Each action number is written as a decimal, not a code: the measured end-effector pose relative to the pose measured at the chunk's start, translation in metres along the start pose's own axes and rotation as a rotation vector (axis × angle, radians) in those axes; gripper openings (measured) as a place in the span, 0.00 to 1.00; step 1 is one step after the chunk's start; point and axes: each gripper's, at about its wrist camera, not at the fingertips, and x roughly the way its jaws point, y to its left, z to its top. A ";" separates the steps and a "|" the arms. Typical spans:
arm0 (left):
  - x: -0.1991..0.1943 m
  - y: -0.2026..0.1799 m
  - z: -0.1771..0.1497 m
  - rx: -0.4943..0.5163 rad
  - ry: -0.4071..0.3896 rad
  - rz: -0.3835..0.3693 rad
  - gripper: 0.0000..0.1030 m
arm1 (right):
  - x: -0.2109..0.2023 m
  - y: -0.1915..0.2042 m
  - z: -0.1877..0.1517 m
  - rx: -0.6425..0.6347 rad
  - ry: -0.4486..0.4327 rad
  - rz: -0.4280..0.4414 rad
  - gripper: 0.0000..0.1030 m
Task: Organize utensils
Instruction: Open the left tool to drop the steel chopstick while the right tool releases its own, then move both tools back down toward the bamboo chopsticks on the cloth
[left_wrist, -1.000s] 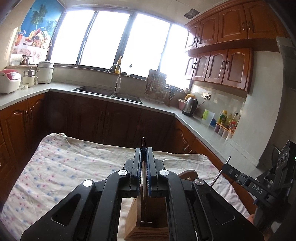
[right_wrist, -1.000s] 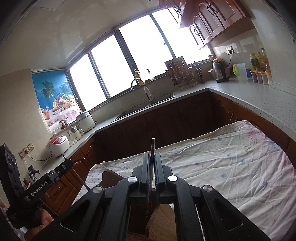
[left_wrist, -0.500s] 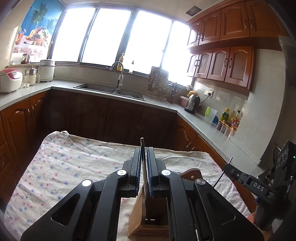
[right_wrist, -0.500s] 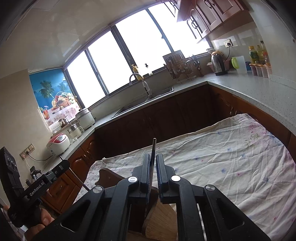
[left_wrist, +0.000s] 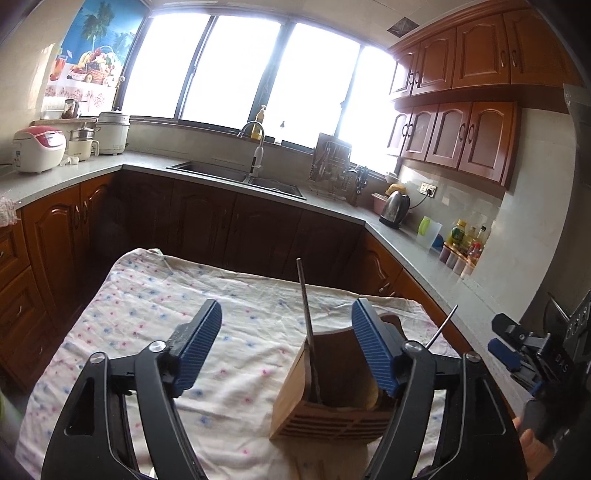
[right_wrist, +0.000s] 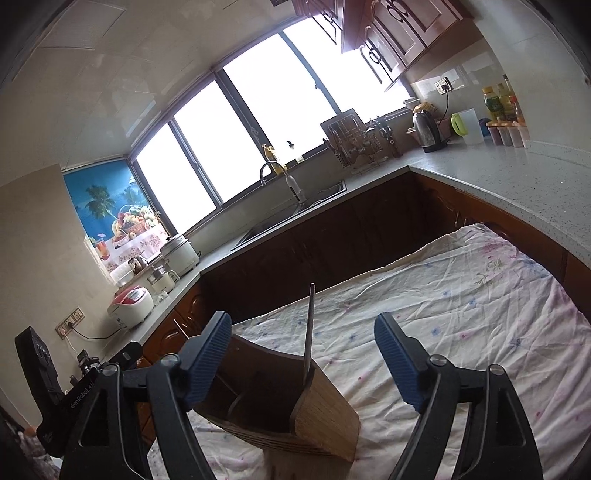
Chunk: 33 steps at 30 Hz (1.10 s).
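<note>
A wooden utensil holder (left_wrist: 328, 398) stands on a floral cloth (left_wrist: 147, 314); it also shows in the right wrist view (right_wrist: 295, 417). A thin metal utensil handle (left_wrist: 306, 325) stands upright in it, free of any grip. In the right wrist view a metal handle (right_wrist: 308, 328) likewise stands in the holder, free. My left gripper (left_wrist: 286, 347) is open, its jaws wide apart above the holder. My right gripper (right_wrist: 303, 358) is open too, its jaws either side of the handle. The right gripper's body (left_wrist: 546, 354) shows at the right edge of the left wrist view.
The clothed table has dark wooden cabinets (left_wrist: 221, 229) behind it. A grey counter (left_wrist: 424, 258) runs along the right with a kettle (left_wrist: 395, 208) and bottles (left_wrist: 469, 240). A sink with tap (left_wrist: 255, 155) lies under the window. Rice cookers (left_wrist: 38, 147) stand at left.
Both grippers were shut on thin metal handles over the holder. Both have opened wide, and the handles now stand in the holder on their own.
</note>
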 end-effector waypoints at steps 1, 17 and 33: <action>-0.006 0.002 -0.003 -0.006 0.003 0.006 0.79 | -0.006 -0.001 -0.001 -0.001 -0.001 -0.001 0.89; -0.070 0.021 -0.075 -0.035 0.178 0.025 0.81 | -0.097 -0.021 -0.056 -0.011 0.072 -0.076 0.92; -0.092 0.023 -0.135 -0.040 0.311 0.043 0.81 | -0.132 -0.021 -0.119 -0.061 0.153 -0.141 0.93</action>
